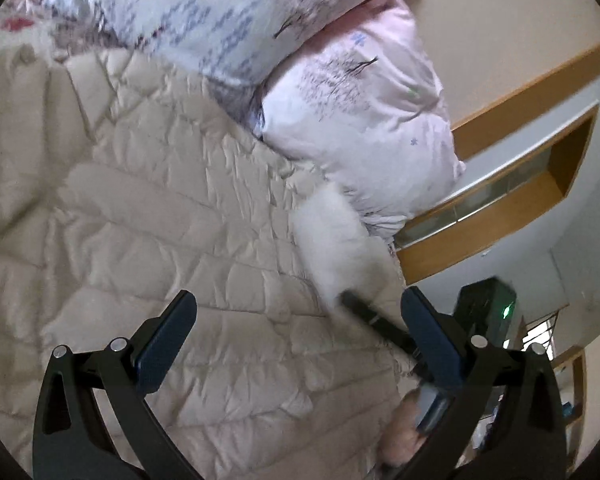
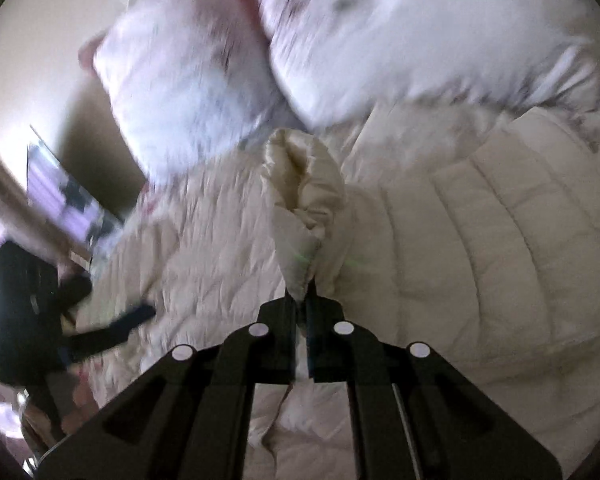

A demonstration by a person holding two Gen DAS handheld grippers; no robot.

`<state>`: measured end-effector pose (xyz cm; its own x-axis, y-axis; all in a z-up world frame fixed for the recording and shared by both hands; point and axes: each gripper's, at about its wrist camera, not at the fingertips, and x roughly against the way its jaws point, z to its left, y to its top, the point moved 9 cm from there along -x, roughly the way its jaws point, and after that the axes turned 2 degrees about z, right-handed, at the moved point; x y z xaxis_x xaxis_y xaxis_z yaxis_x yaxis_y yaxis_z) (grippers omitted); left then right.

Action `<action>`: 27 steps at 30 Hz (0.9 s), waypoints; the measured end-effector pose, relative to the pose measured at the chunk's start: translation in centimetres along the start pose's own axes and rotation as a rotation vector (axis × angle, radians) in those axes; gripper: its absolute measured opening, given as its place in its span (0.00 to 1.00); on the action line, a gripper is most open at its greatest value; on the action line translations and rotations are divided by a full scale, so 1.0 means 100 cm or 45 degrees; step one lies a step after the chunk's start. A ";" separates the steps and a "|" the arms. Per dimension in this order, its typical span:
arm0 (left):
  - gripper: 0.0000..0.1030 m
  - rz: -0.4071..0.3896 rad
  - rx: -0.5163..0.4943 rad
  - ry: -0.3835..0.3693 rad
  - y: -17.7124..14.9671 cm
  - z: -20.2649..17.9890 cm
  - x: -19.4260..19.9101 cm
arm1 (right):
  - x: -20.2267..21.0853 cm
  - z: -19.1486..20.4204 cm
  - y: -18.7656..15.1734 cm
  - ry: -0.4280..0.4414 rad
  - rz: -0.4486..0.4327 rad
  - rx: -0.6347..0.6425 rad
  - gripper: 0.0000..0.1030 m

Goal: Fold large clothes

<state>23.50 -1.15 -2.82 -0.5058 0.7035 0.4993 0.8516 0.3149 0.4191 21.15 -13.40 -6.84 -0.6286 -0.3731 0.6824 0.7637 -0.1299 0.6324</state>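
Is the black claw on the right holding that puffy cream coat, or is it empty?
Holding. The right gripper is shut on a bunched fold of the quilted coat, which rises from between its closed jaws.

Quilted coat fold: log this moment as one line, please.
left gripper: open, over quilted coat | right gripper: shut on coat fold, lifted | pillows: behind coat

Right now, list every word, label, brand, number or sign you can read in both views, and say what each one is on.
None can be read.
Pillows: printed twigs and small flowers only, no lettering.
Quilted jacket: no label or tag shows.
Dark device with a green light: too blurred to tell any marking.
Right wrist view: motion-blurred throughout.
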 end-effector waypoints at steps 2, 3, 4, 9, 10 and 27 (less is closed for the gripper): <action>0.98 0.033 0.007 -0.001 -0.003 -0.002 -0.011 | -0.006 0.005 -0.010 0.005 0.052 0.024 0.31; 0.97 0.051 0.013 -0.008 -0.004 -0.003 -0.016 | -0.004 0.006 -0.014 0.015 0.061 0.034 0.60; 0.94 0.070 0.019 -0.019 -0.007 -0.005 -0.021 | 0.004 0.007 -0.016 0.027 0.045 0.030 0.77; 0.80 0.150 0.040 -0.006 -0.014 -0.009 -0.049 | 0.051 -0.029 -0.016 0.137 -0.033 -0.193 0.79; 0.78 0.157 0.041 0.022 -0.014 -0.007 -0.053 | 0.057 -0.040 -0.017 0.149 -0.033 -0.257 0.79; 0.08 0.170 0.091 0.083 -0.011 0.013 -0.085 | 0.066 -0.162 -0.001 0.050 -0.230 -0.715 0.11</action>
<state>27.04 -6.65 -8.45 -0.3934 0.7001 0.5959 0.9183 0.2673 0.2921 19.28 -30.77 -8.34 -0.7583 -0.3322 0.5609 0.6127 -0.6570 0.4393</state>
